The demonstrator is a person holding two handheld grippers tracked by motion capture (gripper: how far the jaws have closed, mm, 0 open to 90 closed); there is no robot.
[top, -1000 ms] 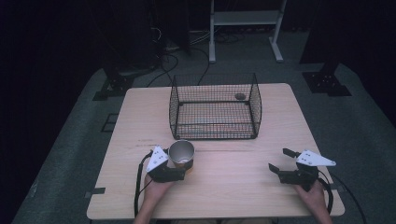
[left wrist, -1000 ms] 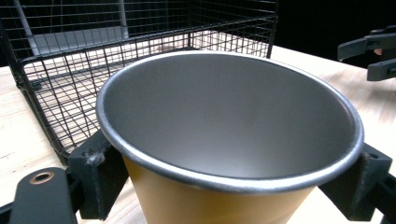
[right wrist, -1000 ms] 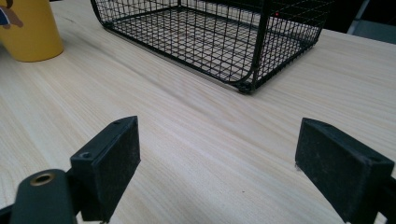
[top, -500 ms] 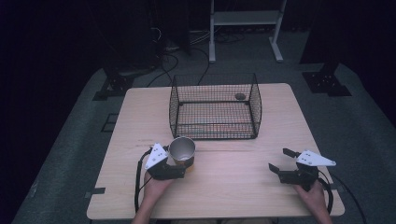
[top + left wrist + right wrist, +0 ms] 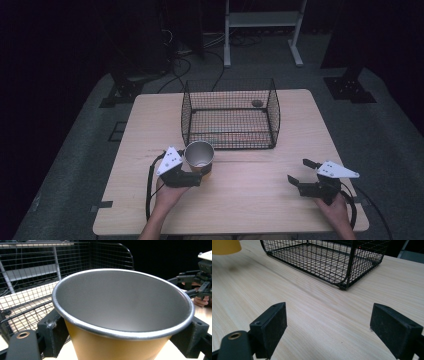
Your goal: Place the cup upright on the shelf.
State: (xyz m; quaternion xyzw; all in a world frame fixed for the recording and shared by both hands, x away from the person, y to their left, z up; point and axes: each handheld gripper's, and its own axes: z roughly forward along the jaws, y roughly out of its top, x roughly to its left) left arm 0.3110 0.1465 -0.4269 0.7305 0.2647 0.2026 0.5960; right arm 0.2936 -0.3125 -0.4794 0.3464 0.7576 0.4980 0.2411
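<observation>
My left gripper (image 5: 200,172) has lifted the cup (image 5: 199,155) slightly toward the basket (image 5: 228,116), jaws clamped on its wall; right gripper (image 5: 301,176) idles open. I fear the rim clipping the wire.

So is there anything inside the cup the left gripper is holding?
The cup, clamped in the left gripper, shows bare grey inner wall below its rim. The near rim hides the bottom, so something lying there cannot be ruled out.
</observation>
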